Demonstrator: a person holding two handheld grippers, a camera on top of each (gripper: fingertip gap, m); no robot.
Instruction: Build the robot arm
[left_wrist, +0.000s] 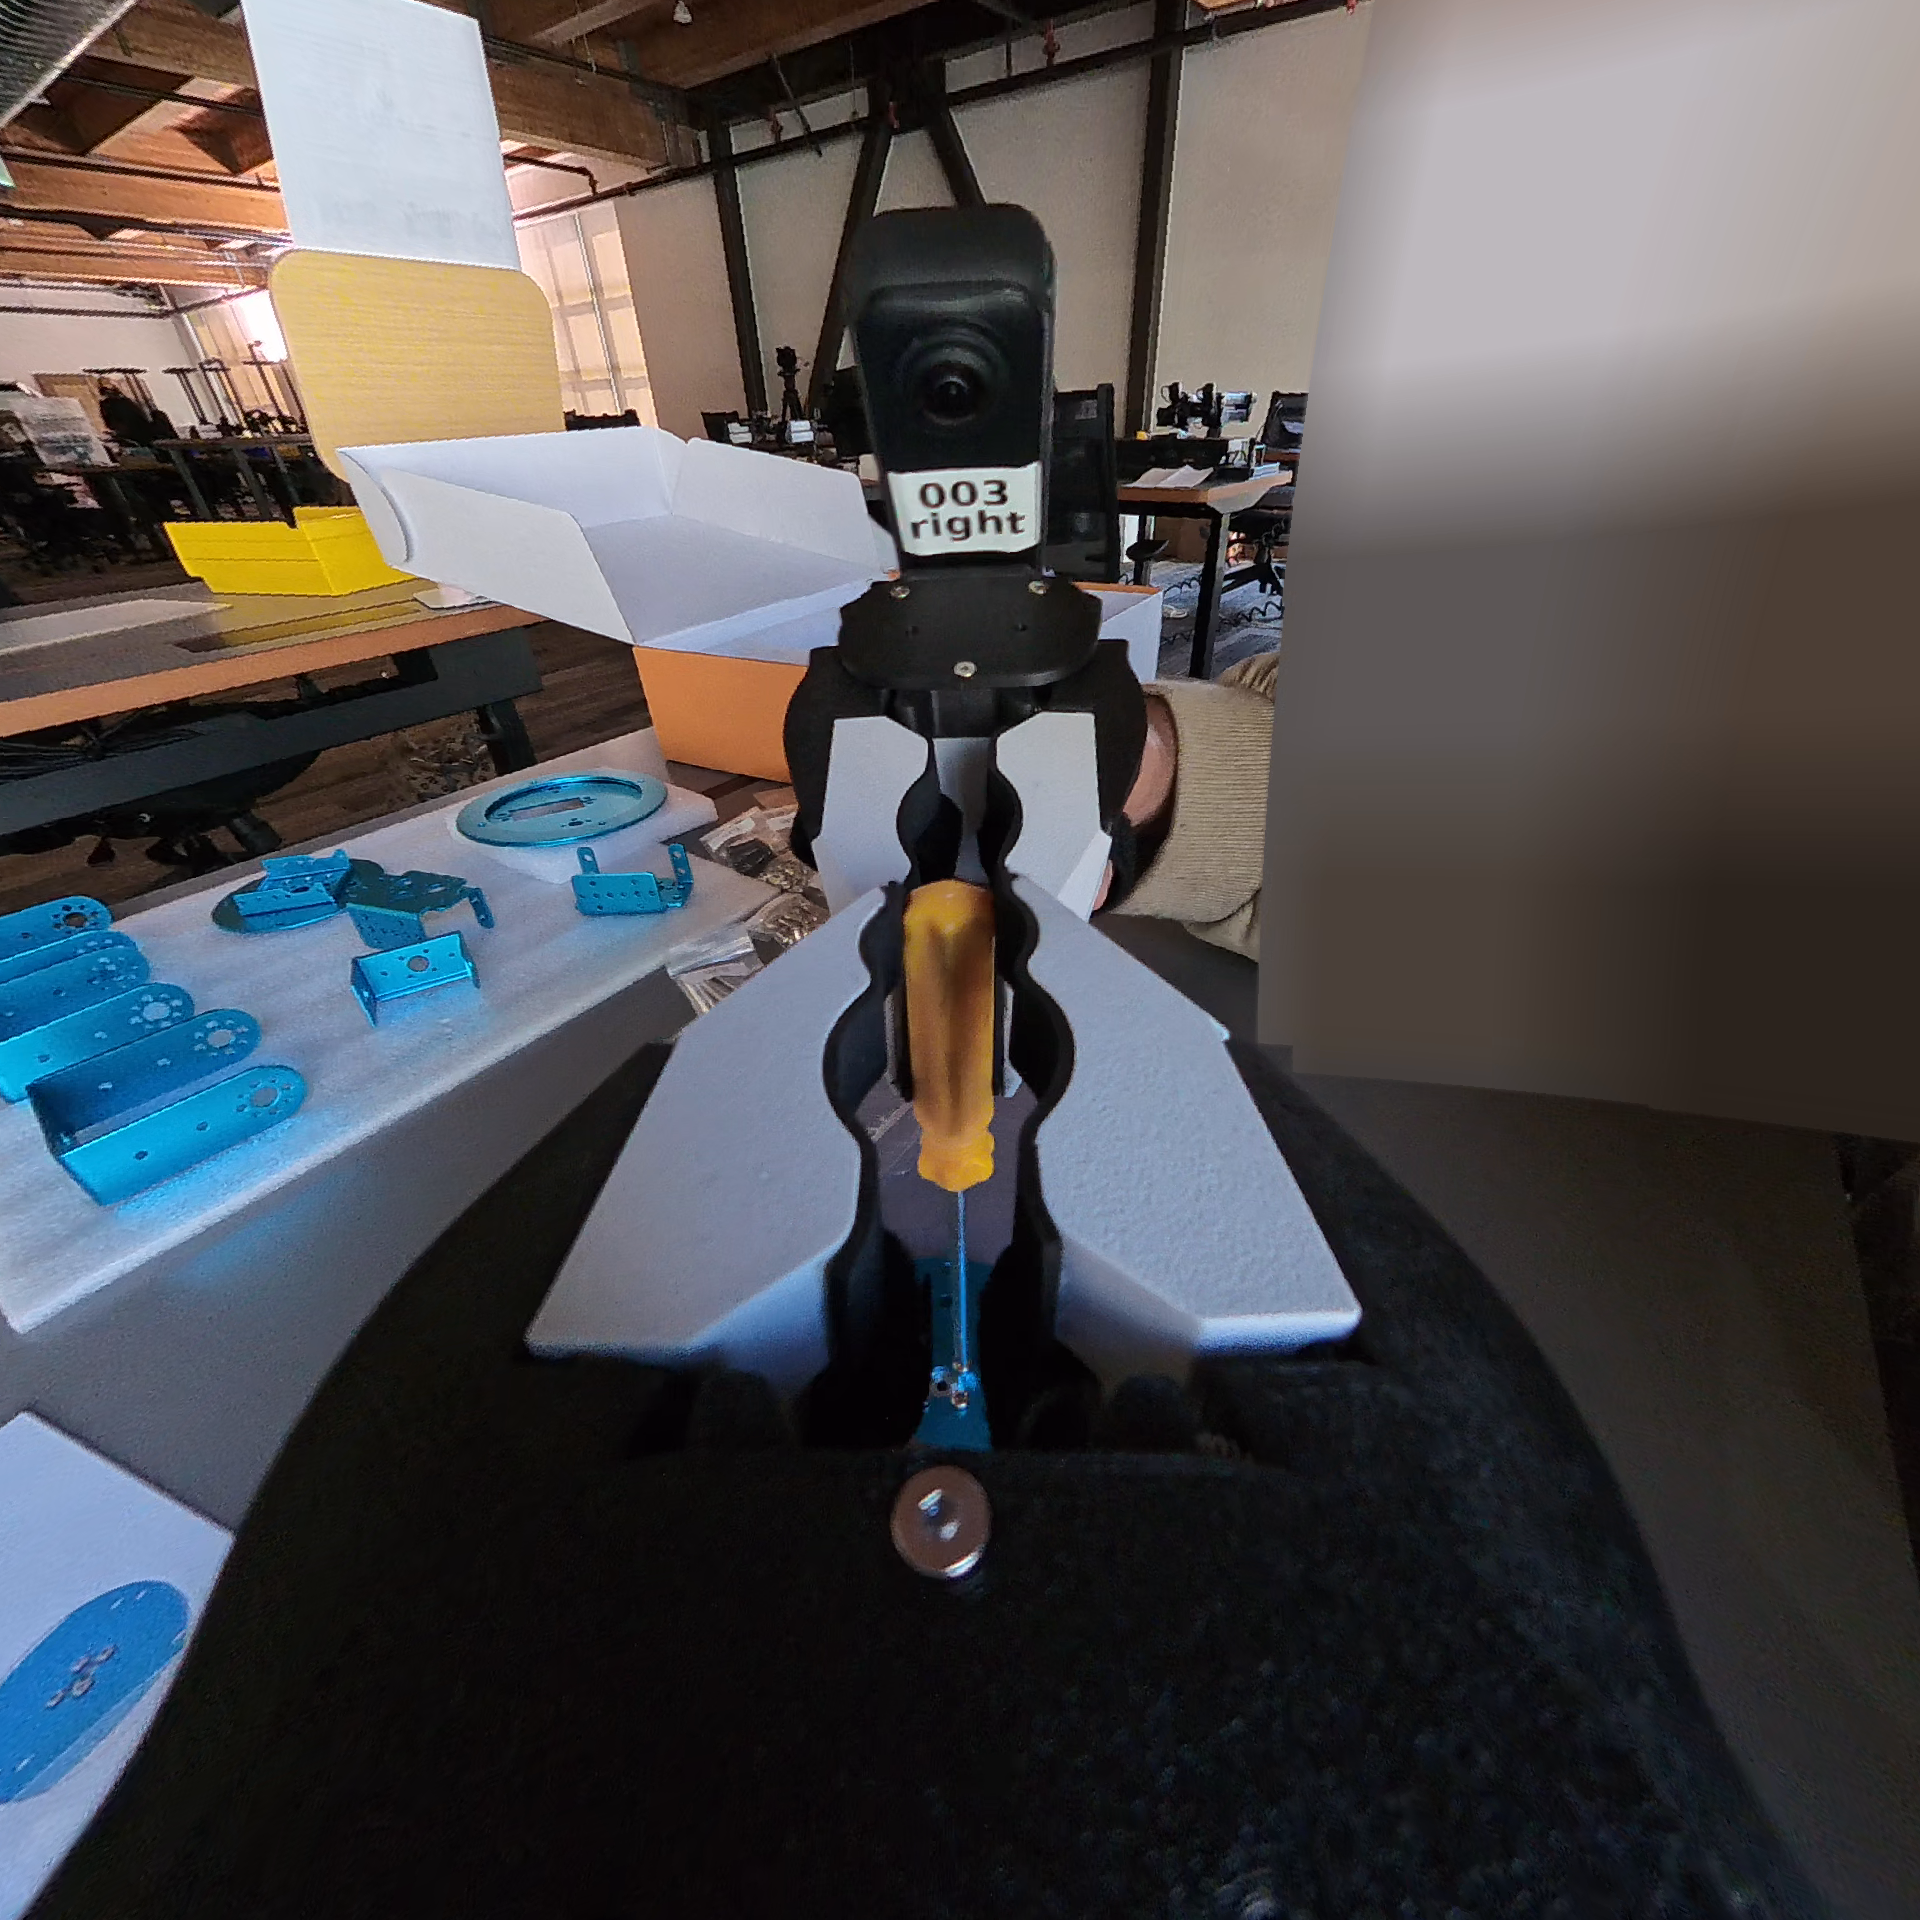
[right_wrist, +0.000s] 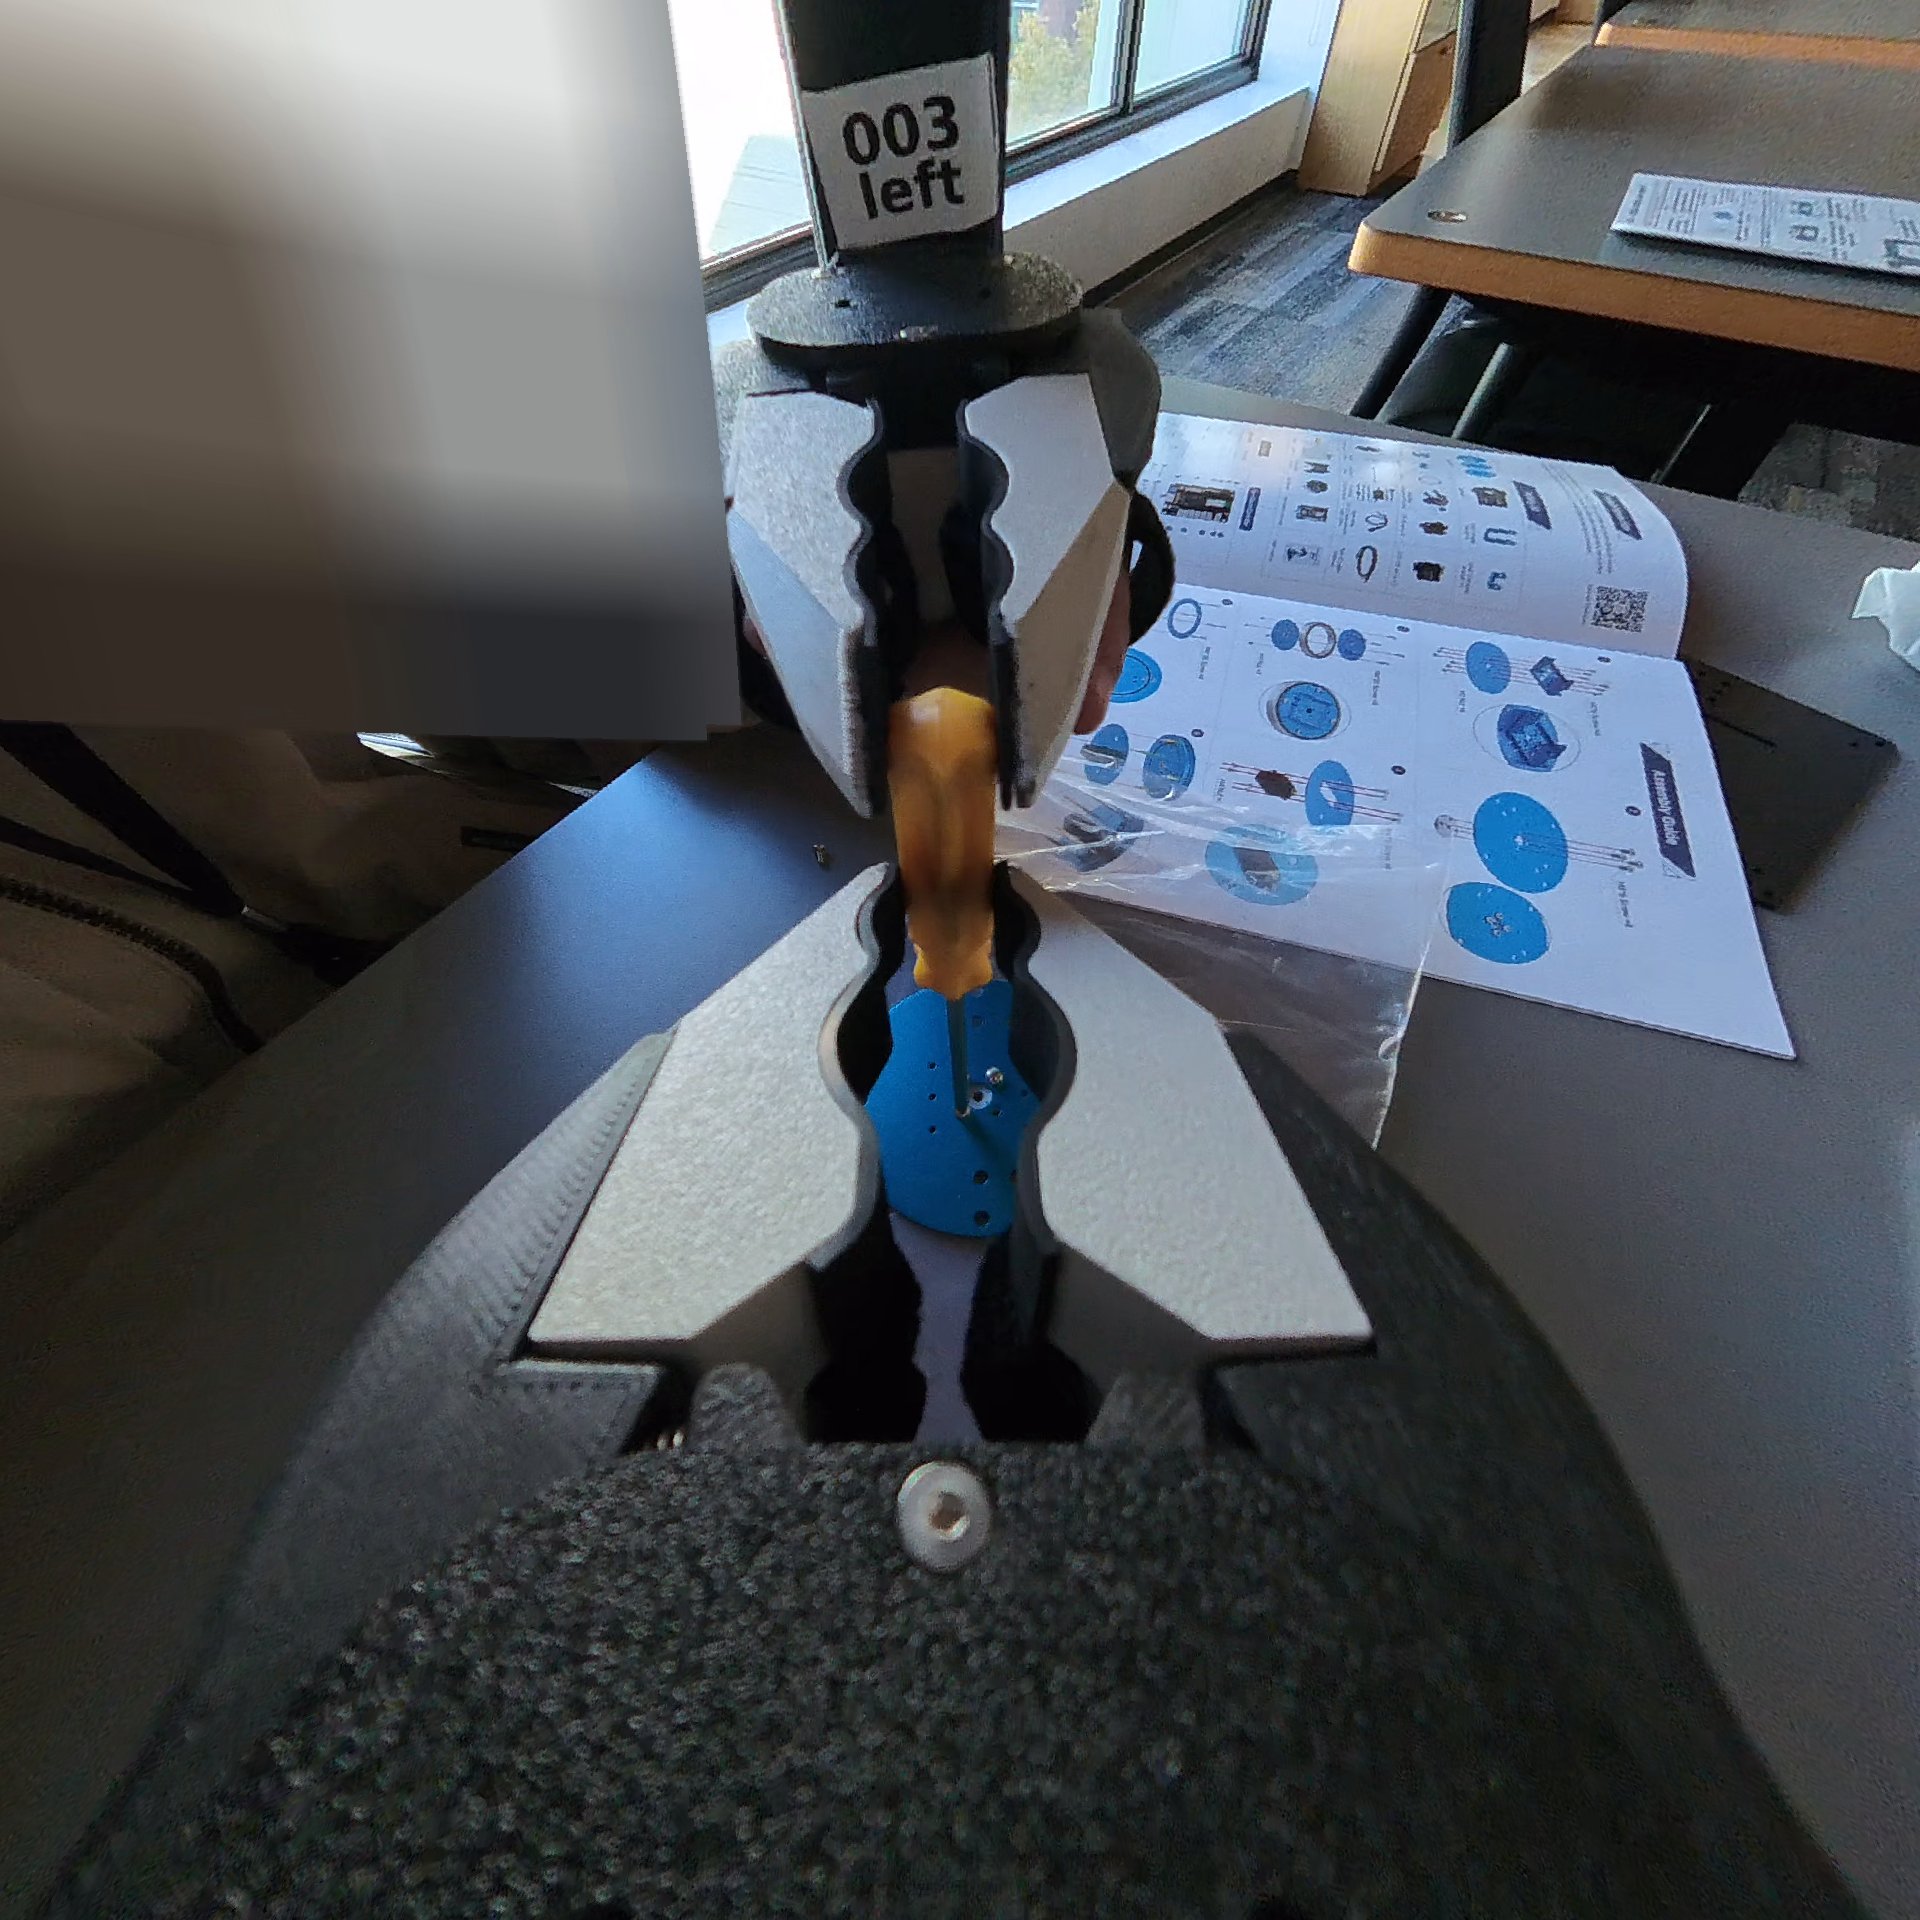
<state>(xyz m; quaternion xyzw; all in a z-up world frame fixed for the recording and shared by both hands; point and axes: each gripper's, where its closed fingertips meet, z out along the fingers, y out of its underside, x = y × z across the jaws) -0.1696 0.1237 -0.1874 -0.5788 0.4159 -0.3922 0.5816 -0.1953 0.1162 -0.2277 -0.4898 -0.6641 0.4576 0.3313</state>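
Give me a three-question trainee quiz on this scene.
1. True or false: the screwdriver has a blue handle.
2. Where does the screwdriver's tip rest? A) on the blue plate with holes B) on a white box C) on a yellow bin
3. Fill in: in the right wrist view, an open illustrated ___ lies on the grey table.

Key: 1 false, the handle is orange. 2 A. 3 booklet.

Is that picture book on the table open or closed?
Open. The booklet lies flat with two printed pages spread side by side, fold between them.
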